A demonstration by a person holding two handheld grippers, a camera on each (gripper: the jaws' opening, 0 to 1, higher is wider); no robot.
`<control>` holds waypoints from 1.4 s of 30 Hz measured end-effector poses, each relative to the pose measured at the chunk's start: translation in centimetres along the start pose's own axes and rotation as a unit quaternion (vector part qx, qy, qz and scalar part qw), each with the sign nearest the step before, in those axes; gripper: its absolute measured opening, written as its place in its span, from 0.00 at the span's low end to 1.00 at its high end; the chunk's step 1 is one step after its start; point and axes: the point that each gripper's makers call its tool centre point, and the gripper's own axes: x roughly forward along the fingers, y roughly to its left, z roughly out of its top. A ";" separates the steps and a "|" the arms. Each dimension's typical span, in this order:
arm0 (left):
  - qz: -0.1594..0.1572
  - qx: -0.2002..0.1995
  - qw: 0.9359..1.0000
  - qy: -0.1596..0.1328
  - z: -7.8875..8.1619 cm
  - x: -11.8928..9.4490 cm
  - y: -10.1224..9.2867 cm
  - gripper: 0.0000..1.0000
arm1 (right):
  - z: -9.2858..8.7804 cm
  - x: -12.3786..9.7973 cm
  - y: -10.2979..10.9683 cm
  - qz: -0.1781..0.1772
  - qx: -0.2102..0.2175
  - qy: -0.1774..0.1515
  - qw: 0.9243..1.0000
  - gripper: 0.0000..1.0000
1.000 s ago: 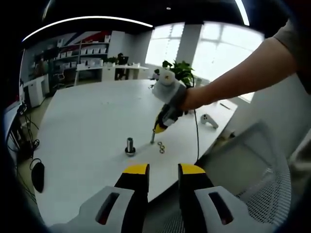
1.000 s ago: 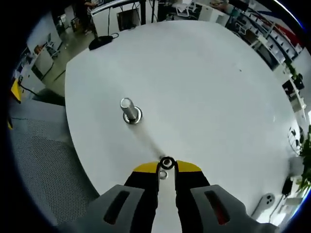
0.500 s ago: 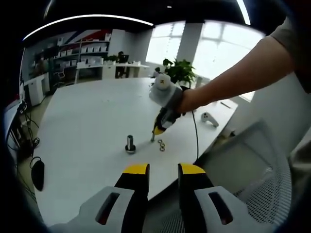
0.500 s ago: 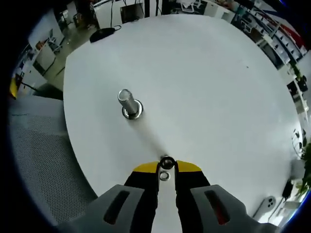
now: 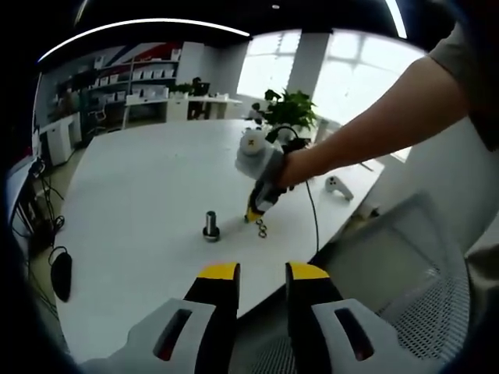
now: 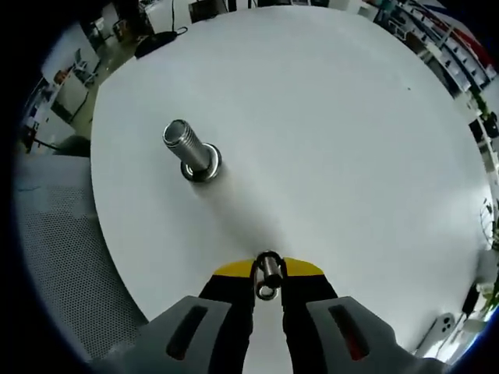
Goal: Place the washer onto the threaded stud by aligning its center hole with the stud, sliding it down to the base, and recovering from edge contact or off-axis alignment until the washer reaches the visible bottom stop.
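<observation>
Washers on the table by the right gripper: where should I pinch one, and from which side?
Judging by their pose, the loose washers lie flat on the white table, so pinch one across its rim from above, tips straddling the ring, as the right gripper seems to grip its washer.

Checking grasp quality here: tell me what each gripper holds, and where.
The right gripper pinches a washer by its rim. The left gripper holds nothing.

text: none legible | labels: none legible | brands: none legible | numbers: none legible | signs: none legible
</observation>
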 end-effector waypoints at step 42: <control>0.001 0.002 1.000 -0.011 0.2 -0.2 0.0 0.21 | -2.7 -1.0 4.6 0.000 0.007 0.007 1.000 0.21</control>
